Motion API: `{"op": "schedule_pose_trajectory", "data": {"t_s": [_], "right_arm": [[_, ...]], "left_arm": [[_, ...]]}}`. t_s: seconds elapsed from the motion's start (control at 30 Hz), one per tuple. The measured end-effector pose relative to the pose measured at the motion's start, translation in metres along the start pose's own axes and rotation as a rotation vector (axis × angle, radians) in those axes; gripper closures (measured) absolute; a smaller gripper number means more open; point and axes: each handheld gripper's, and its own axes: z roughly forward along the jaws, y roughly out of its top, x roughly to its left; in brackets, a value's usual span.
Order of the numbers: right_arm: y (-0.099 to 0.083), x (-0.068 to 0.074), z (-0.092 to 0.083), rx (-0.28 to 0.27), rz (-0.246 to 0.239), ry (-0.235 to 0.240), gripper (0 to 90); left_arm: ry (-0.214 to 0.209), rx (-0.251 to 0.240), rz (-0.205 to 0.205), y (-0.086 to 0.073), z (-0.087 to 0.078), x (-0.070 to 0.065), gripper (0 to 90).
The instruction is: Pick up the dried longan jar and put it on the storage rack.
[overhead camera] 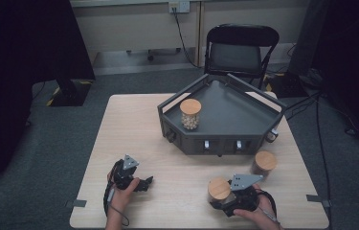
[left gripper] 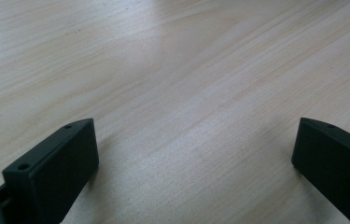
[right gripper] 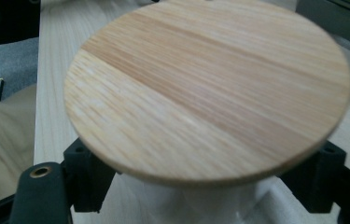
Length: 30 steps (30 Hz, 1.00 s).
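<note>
Jaws: left gripper spread wide over pale wooden table (grey carpet around); right gripper clamps jar.

A lab or office-like test room. A light wooden table stands mid-frame on grey carpet. At top centre sit a black folding chair and a wall socket with a cable. Dark curtains fill the upper left and upper right.

My claws were black, the surface pale streaked wood, the tray dark grey, jar lids tan.
</note>
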Motion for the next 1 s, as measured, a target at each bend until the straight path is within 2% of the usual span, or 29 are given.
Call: {"op": "schedule_pose_trajectory", "data": {"t_s": [0.4,1.0], "right_arm": [[0.003,0.013,0.0,0.007,-0.072,-0.044,25.4],[0.007,0.01,-0.011,0.009,-0.043,-0.039,25.5]], "left_arm": [[0.0,0.0,0.0,0.0,0.0,0.0,0.0],[0.0,0.0,0.0,0.0,0.0,0.0,0.0]]}}
